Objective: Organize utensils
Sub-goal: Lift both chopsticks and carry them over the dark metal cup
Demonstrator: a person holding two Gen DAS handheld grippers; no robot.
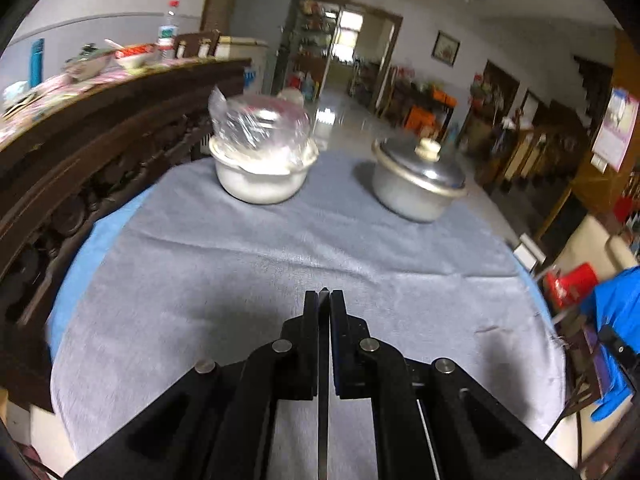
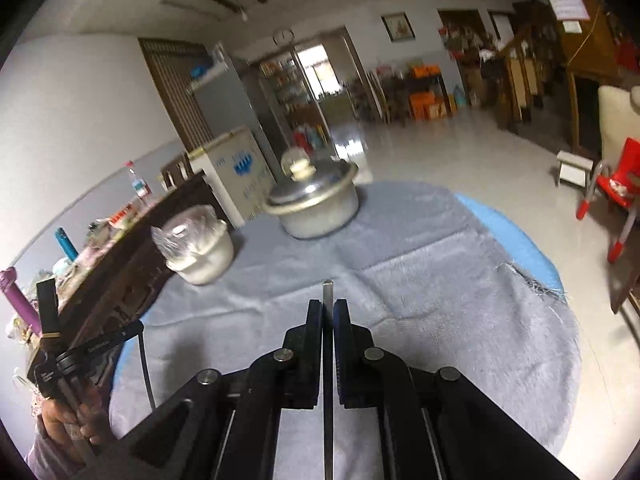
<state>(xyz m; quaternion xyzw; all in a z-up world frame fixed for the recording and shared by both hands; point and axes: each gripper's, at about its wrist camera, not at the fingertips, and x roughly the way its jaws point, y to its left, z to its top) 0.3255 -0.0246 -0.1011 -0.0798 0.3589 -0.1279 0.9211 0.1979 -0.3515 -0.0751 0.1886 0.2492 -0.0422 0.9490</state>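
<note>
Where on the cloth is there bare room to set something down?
The grey cloth is bare from the hand-held gripper tips up to the two pots. A free lane runs between the white pot and the lidded metal pot. The sideboard is cluttered.

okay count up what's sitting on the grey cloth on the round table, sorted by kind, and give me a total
Lidded metal pots: 1, the metal pot with its lid on.
White bowls: 1, the white bowl with a plastic bag in it.
Total on the grey cloth: 2 vessels, 3 things counting the bag.
</note>
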